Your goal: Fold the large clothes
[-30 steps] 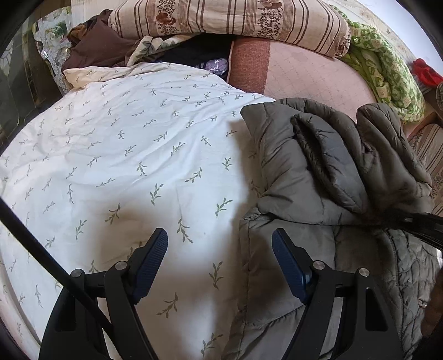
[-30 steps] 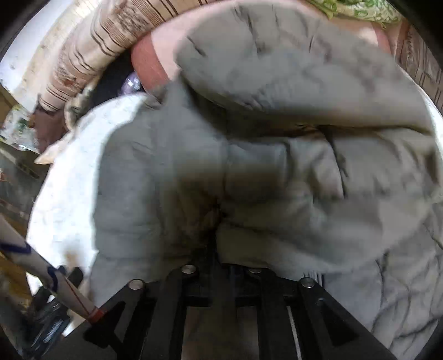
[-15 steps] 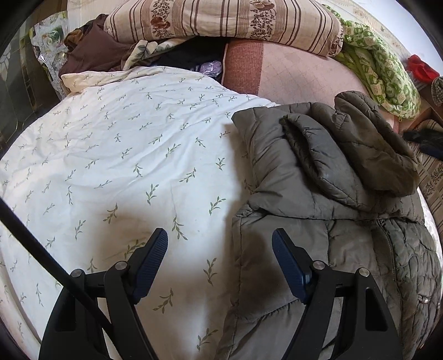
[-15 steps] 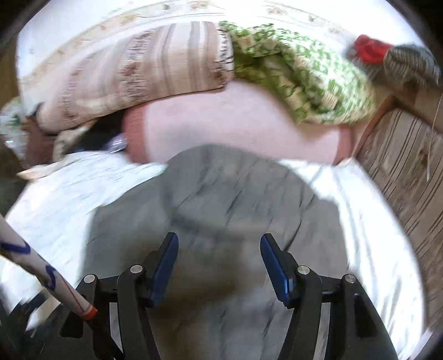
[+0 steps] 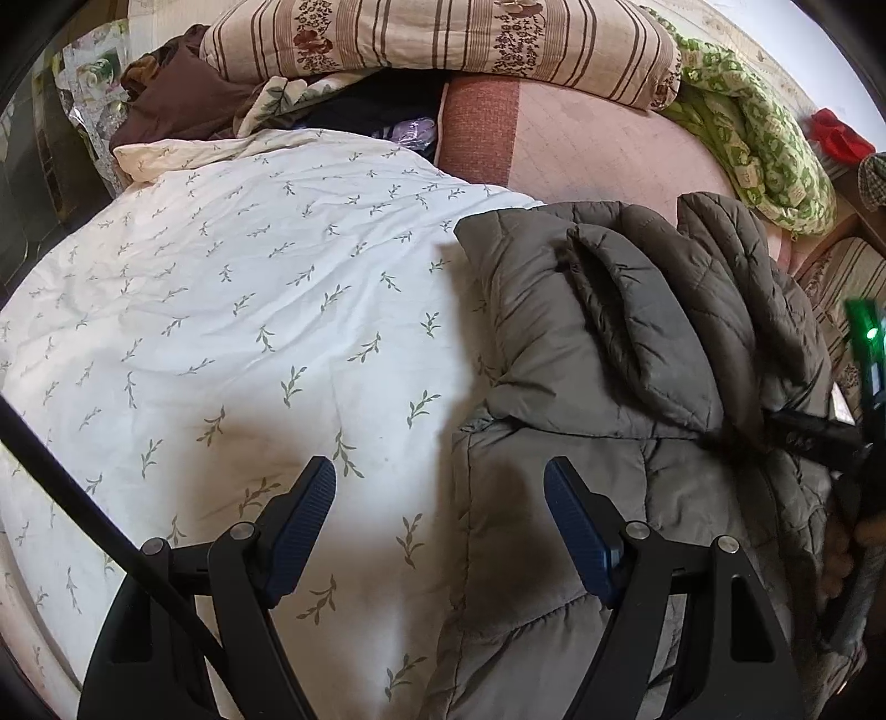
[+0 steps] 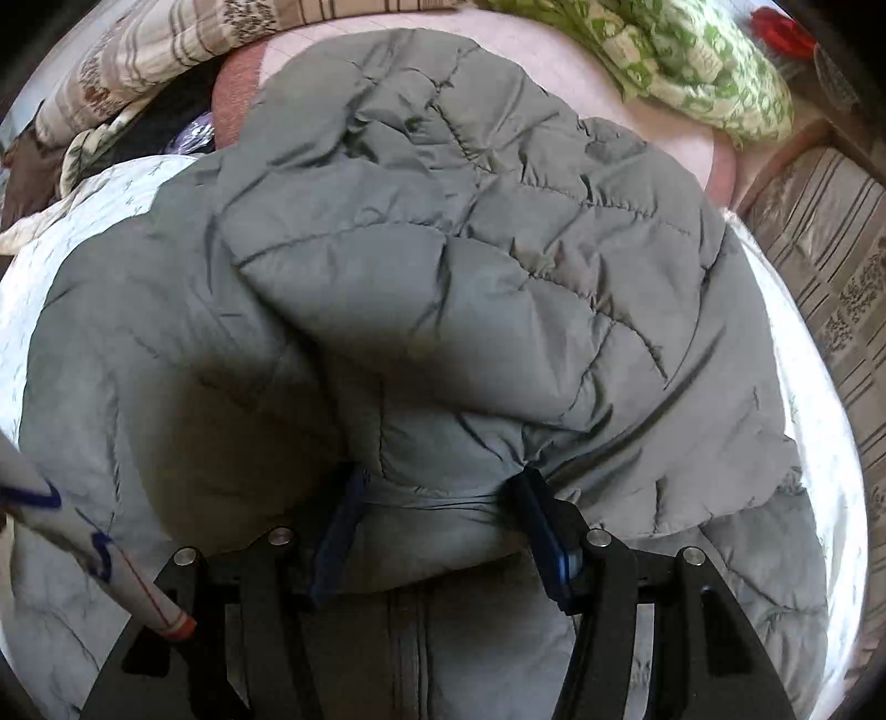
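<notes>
The grey quilted jacket (image 5: pixel 637 354) lies on the bed, on the white leaf-print duvet (image 5: pixel 249 310), filling the 1 to 5 o'clock part of the left wrist view. Its upper section is doubled over the body in a bulky heap.

The left hand-held gripper (image 5: pixel 440 518) hangs with its jaws wide apart and nothing between them; the jacket's near edge lies just under the right-hand pad, the duvet under the other.

The right hand-held gripper (image 6: pixel 437 531) has a thick bunch of jacket fabric filling the gap between its blue pads. Whether the pads are pressing in cannot be told; the jaws stand well apart.

Handling, as a judgement: the jacket looks light, soft and springy, with a smooth shell likely to slip. Padding will puff back and resist a crease. Hold is best taken at seams, hem or zip edge, where the material is thinner.

A striped pillow (image 5: pixel 443 44) and green blanket (image 5: pixel 764 149) lie at 12 to 2 o'clock.
</notes>
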The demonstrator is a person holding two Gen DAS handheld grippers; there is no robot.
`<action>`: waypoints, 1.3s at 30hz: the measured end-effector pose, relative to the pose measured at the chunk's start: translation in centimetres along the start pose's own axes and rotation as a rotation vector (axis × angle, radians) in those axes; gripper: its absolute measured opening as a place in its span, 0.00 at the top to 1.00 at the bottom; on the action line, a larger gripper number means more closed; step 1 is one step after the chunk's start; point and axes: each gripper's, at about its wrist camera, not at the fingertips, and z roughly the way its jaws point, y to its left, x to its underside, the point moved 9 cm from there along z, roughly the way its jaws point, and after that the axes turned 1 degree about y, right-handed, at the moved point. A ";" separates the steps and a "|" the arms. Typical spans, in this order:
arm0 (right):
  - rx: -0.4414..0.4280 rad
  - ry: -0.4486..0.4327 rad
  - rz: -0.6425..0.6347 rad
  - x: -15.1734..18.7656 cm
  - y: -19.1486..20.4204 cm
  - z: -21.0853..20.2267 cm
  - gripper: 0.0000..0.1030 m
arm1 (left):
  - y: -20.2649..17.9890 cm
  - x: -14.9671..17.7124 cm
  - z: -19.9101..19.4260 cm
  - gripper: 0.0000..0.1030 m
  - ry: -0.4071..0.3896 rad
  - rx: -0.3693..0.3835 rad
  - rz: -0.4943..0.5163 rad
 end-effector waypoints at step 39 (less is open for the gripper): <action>0.052 -0.072 0.269 12.3 -20.8 -20.5 0.35 | -4.6 6.9 -7.1 0.25 -0.039 -0.106 0.128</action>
